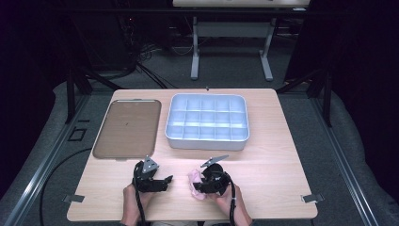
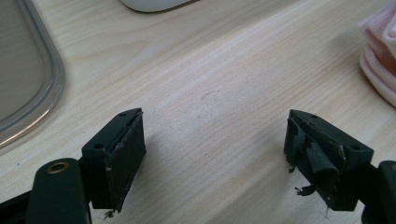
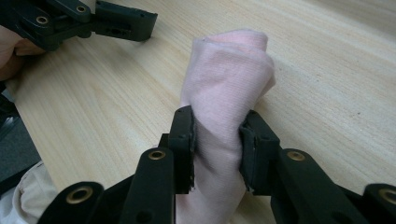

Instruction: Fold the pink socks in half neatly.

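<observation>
A rolled pink cloth [image 3: 229, 88] is pinched between the jaws of my right gripper [image 3: 217, 140], which is shut on it just above the wooden table. From the high view the pink cloth [image 1: 195, 181] shows at the near middle of the table with the right gripper [image 1: 200, 184] on it. My left gripper [image 1: 165, 181] lies a short way to its left, open, with bare table between its fingers [image 2: 119, 158]. The edge of the pink cloth [image 2: 380, 56] sits beyond the left gripper [image 2: 215, 158], off to its right.
A white tray with several compartments [image 1: 207, 141] stands at the back middle of the table. A flat brown tray [image 1: 127, 128] lies to its left, and its rim [image 2: 44, 93] is close to the left gripper. Table legs and cables stand beyond the far edge.
</observation>
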A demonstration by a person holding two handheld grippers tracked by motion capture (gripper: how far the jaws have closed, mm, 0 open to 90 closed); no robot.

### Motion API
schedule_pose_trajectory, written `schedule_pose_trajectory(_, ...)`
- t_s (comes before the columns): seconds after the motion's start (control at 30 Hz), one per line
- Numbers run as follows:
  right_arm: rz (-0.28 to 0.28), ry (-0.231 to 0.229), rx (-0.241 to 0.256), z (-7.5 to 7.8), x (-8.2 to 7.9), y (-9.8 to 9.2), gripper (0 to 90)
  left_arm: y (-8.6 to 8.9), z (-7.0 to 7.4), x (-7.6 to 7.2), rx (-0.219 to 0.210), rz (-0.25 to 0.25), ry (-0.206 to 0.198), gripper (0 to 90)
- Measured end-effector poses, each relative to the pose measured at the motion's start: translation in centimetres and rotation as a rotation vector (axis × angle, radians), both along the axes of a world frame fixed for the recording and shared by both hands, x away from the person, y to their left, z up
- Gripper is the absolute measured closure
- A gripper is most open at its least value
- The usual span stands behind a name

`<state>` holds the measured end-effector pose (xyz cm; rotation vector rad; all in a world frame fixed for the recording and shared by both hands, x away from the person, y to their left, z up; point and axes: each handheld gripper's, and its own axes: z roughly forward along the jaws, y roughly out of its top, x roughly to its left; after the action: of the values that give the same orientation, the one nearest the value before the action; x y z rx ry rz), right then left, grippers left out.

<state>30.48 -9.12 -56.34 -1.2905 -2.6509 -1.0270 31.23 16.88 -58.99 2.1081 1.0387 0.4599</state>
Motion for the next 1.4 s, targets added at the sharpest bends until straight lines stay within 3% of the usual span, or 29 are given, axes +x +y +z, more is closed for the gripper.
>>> schedule_pose_trajectory(0.1, 0.001, -0.018, 0.002, -0.1, -0.1, 0.0, 70.2, 0.0, 0.0, -0.1, 0.002, 0.000, -0.003, 20.2)
schedule_pose_trajectory(0.4, 0.017, -0.005, 0.036, -0.2, 0.1, -0.4, 72.6, 0.0, -0.1, -0.1, 0.003, 0.003, -0.004, 20.0)
schedule_pose_trajectory(0.57, 0.035, -0.034, 0.007, 0.0, 0.0, -0.4, 73.8, 0.0, 0.0, -0.1, 0.005, 0.003, -0.004, 20.0)
schedule_pose_trajectory(0.77, 0.037, -0.024, 0.053, -0.2, 0.2, -0.7, 74.2, 0.0, 0.0, -0.1, 0.006, 0.005, -0.005, 19.8)
schedule_pose_trajectory(1.23, 0.058, -0.064, 0.074, 0.3, -0.3, -0.8, 74.3, 0.0, 0.0, -0.1, 0.007, 0.005, -0.005, 19.7)
schedule_pose_trajectory(1.4, 0.041, -0.084, 0.107, 0.9, -0.5, -1.2, 74.3, 0.0, 0.0, -0.1, 0.007, 0.005, -0.005, 19.7)
